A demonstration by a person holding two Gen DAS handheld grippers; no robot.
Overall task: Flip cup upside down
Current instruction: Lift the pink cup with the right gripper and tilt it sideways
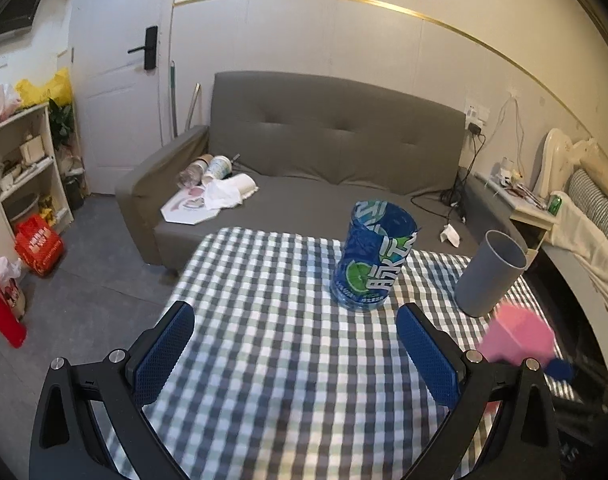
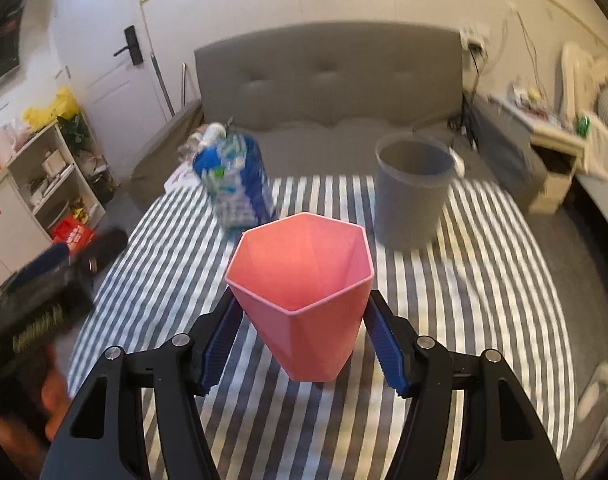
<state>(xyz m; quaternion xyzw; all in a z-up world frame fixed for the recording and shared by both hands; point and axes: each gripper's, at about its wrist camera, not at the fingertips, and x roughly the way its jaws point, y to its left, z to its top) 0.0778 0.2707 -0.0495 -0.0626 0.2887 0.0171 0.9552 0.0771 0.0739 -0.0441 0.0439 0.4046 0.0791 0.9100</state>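
A pink faceted cup (image 2: pixel 304 300) stands mouth up between the blue pads of my right gripper (image 2: pixel 304 320), which is shut on its sides above the checked tablecloth (image 2: pixel 483 300). In the left wrist view the pink cup (image 1: pixel 517 336) is a blurred shape at the right edge. My left gripper (image 1: pixel 296 328) is open and empty over the cloth (image 1: pixel 264 280), its fingers (image 1: pixel 168 352) spread wide. It shows blurred at the left of the right wrist view (image 2: pixel 56 276).
A blue bottle-label sleeve (image 1: pixel 373 256) stands mid-table, also in the right wrist view (image 2: pixel 236 180). A grey cup (image 1: pixel 489 272) stands mouth up at the right, also (image 2: pixel 413 192). A grey sofa (image 1: pixel 323 152) with clutter lies behind the table. Shelves (image 1: pixel 24 168) stand at left.
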